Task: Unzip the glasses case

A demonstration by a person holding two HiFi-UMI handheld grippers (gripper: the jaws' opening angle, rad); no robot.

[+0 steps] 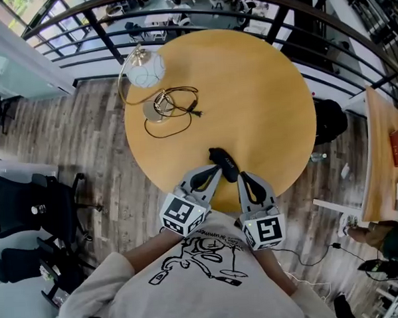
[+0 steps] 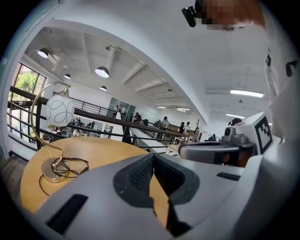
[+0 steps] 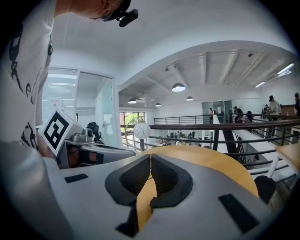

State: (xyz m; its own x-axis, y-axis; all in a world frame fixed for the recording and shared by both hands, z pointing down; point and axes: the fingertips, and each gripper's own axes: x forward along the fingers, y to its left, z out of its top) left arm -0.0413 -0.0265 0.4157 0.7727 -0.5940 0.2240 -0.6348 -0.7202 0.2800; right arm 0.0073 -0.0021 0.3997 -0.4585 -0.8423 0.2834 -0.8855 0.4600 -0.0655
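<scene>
At six o'clock on the bench (image 1: 248, 86), shut, empty left tongs (image 1: 215, 171) and right tongs (image 1: 243, 178) flank the glasses case (image 1: 224, 162); open one for its zip.

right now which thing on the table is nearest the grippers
The black glasses case, lying at the near edge by the left gripper and right gripper; the globe lamp stands at the far left edge.

Office mezzanine: railing (image 3: 225, 125), swivel chairs (image 1: 28, 204)
</scene>
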